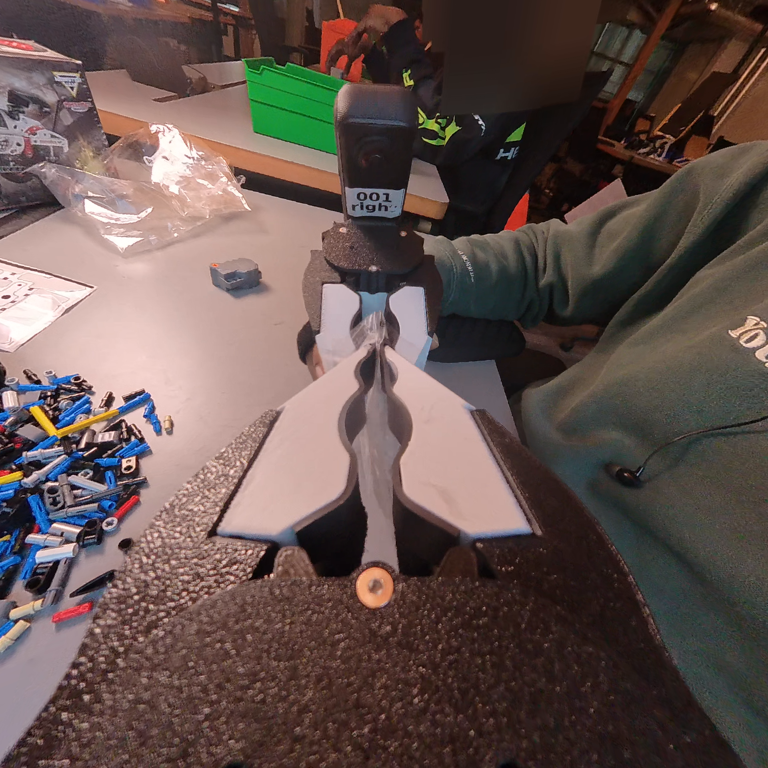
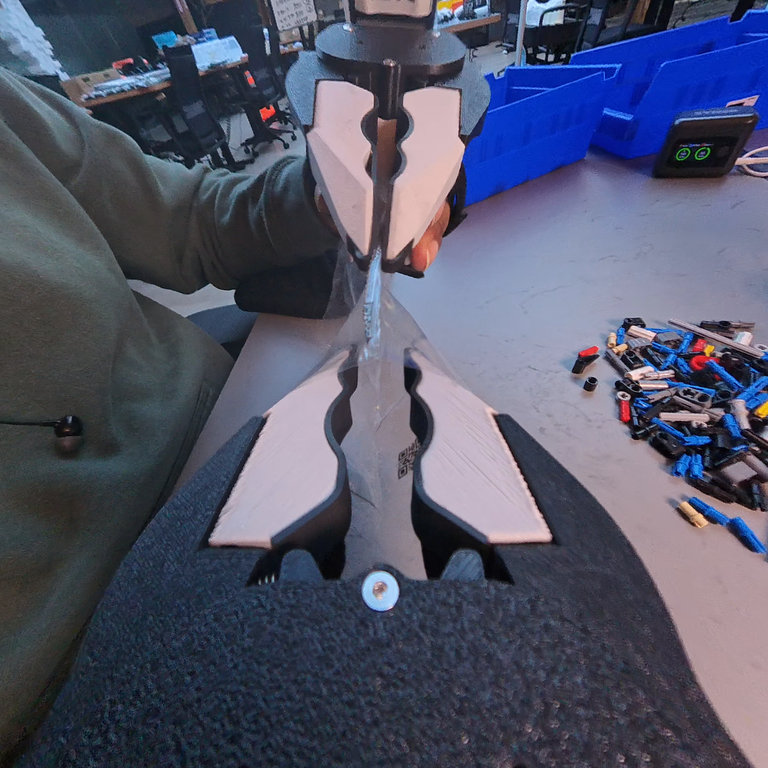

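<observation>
My left gripper [image 1: 379,360] is shut on a clear plastic bag [image 1: 376,419], which runs pinched between its grey fingers. In the right wrist view the left gripper [image 2: 377,253] points toward me and holds the bag [image 2: 374,399] by a twisted end. My right gripper [image 2: 378,353] is open, its fingertips apart, with the bag spread between and over them. The two grippers face each other tip to tip above the near edge of the grey table [image 1: 208,332]. The right gripper [image 1: 376,328] also shows in the left wrist view, just beyond my left fingertips.
A pile of small blue, black and grey building parts [image 1: 62,457] [image 2: 706,395] lies on the table. Crumpled clear bags [image 1: 145,187], a toy box [image 1: 37,116], a printed sheet [image 1: 29,299] and a grey block [image 1: 235,276] lie farther off. Blue bins [image 2: 582,104] and a black device [image 2: 706,141] stand behind. Some 5 cm of space lies between my two pairs of fingers. From either gripper's tips it is about 30 cm to the grey block [image 1: 235,276].
</observation>
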`<control>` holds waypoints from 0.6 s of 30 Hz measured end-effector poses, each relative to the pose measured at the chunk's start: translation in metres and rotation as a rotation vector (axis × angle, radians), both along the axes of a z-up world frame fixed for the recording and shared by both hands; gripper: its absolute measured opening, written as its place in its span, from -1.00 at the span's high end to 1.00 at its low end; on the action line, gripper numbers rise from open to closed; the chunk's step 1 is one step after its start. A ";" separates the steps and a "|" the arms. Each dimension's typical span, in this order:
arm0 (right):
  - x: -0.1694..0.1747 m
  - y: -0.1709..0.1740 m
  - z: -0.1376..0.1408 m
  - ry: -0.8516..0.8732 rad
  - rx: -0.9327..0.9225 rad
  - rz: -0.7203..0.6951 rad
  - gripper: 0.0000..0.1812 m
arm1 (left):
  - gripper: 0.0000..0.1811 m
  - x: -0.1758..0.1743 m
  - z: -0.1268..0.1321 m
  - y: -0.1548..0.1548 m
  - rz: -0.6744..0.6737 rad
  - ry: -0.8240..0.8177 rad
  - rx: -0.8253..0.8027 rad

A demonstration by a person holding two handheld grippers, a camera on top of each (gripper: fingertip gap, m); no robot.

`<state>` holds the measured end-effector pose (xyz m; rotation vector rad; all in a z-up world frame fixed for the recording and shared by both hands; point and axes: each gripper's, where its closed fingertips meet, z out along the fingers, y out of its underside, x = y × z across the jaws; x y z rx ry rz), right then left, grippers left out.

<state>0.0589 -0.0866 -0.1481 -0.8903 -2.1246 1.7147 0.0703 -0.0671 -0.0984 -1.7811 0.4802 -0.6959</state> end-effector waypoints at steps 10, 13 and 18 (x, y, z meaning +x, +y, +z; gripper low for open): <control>0.005 -0.014 0.006 0.049 0.037 0.040 0.46 | 0.99 0.013 0.004 -0.001 -0.043 0.045 0.068; 0.009 -0.014 0.004 0.042 0.046 0.057 0.37 | 0.99 0.018 -0.001 -0.002 -0.059 0.085 0.059; 0.008 -0.012 0.001 0.079 0.075 0.045 0.79 | 0.94 0.015 -0.001 0.003 -0.030 0.076 0.069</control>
